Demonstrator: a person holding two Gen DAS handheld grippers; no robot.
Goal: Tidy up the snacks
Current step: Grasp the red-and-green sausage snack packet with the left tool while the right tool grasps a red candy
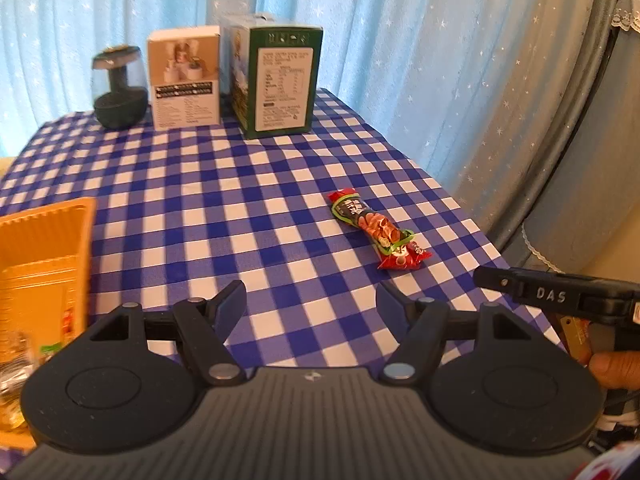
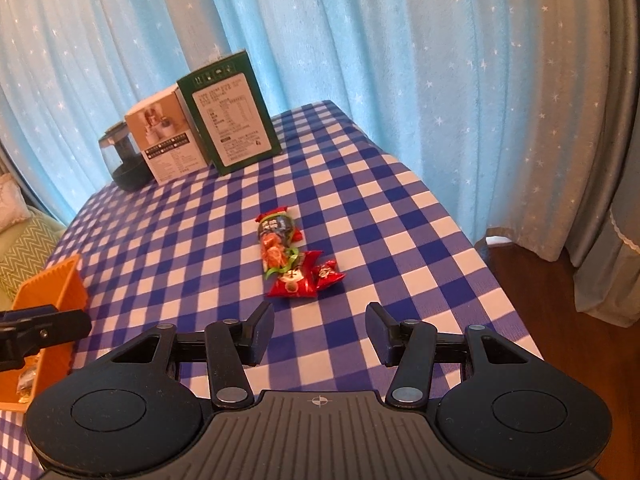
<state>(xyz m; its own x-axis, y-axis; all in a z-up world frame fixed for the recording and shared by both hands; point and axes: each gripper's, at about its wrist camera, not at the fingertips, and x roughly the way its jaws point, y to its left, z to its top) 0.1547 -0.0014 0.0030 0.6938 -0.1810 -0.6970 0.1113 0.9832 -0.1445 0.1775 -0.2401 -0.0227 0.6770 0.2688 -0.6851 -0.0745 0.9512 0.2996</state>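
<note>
Snacks [image 2: 296, 258] lay loose mid-table, well apart from the orange bin [image 2: 56, 300], and both the right gripper [image 2: 320, 334] and left gripper [image 1: 312, 304] were wide and empty, so the slippery wrappers risked slipping out.

Snack packets [image 2: 280, 248] lie flat on the checked cloth, right of centre. One long packet [image 1: 366, 222]: dark label at the far end, orange-pink print in the middle, green trim. Touching its near end, a red foil packet [image 2: 294, 282], and a smaller red one [image 2: 330, 274] just beside that. Orange bin [image 1: 48, 264] at the left edge, wrapped snacks [image 1: 14, 380] inside, blurred.
</note>
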